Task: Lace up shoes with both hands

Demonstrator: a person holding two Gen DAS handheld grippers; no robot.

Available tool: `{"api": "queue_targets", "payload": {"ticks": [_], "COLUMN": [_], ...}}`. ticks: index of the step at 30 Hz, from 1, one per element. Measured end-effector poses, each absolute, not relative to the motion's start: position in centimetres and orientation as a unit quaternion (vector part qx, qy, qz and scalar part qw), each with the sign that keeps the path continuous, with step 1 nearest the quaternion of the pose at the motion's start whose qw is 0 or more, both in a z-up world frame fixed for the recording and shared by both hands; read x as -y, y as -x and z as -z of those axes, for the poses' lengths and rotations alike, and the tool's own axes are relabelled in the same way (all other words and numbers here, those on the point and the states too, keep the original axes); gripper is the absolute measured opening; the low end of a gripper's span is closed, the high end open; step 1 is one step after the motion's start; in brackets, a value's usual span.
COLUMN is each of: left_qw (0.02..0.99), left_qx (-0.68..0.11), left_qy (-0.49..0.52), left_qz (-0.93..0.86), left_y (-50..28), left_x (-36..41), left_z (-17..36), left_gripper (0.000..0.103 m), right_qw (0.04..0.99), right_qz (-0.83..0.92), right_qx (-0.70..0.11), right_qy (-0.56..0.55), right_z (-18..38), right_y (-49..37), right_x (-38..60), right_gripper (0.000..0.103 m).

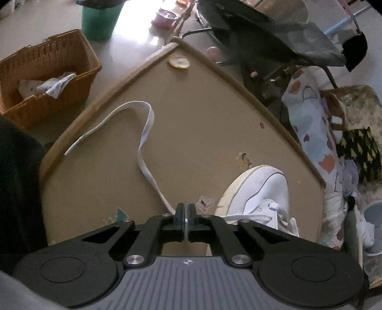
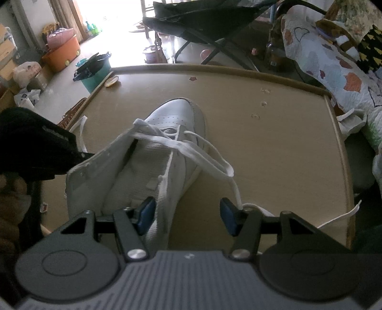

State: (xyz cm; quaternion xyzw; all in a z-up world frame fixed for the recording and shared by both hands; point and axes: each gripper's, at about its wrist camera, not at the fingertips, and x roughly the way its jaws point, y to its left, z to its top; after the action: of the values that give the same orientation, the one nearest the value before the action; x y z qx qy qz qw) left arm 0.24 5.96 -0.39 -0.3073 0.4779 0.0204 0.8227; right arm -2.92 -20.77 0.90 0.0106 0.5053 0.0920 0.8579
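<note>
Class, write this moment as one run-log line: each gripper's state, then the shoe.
left gripper: shut on flat white lace | right gripper: open, over white leather sneaker | lacing unfinished

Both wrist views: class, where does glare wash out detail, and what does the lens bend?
Left wrist view: glare whitens the floor beyond the table, whose straight rim bows. Right wrist view: the doorway burns out; the shoe stays readable.

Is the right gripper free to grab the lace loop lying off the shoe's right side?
Probably yes: the right gripper is open, and the lace loop lies just ahead on bare table.
</note>
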Motion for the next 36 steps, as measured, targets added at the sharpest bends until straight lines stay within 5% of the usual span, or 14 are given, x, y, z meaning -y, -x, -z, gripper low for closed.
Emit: {"api": "queue_targets", "payload": {"ticks": [3,5,7,18,30,36], "left_qw": [0.841,0.864,0.886,0.888,0.927,0.914], "left_qx": [-0.472,-0.459,-0.439,-0.417,-0.305,-0.325], "left_qy": [0.263,0.202,0.124,-0.071,0.005,-0.015], "left_qz": [0.021,0.05,0.089,0.182,0.216,0.241], "left_y": [-0.3,0.0,0.4,1.0,1.9,2.2], "left_x": [-5.1,-4.0,-2.7,0.8,-0.9,-0.6], "left_z": [-0.2,-1.0,-1.9,-4.7,-6.7,-7.2], "left_gripper": [0.026,0.045,0.052,0.054,0.056,0.057], "right_qw": [0.858,0.858,0.858,0.857,0.857,0.857], "right_qz": [-0.092,-0.092,-0.092,-0.092,-0.091,-0.09], "right_qx": [-0.506,-0.505,-0.505,-0.507,-0.506,-0.507], "right_qy": [-0.012,-0.012,-0.013,-0.019,-0.016,-0.015], "right_z": [-0.9,-0.8,-0.7,-0.9,-1.1,-1.2], "right_y": [2.9,3.2,3.5,3.3,3.3,3.4], "right_x": [20.8,20.8,20.7,21.0,20.8,20.8], "right_gripper": [0.059,0.059,0.059,0.059,0.06,0.06]}}
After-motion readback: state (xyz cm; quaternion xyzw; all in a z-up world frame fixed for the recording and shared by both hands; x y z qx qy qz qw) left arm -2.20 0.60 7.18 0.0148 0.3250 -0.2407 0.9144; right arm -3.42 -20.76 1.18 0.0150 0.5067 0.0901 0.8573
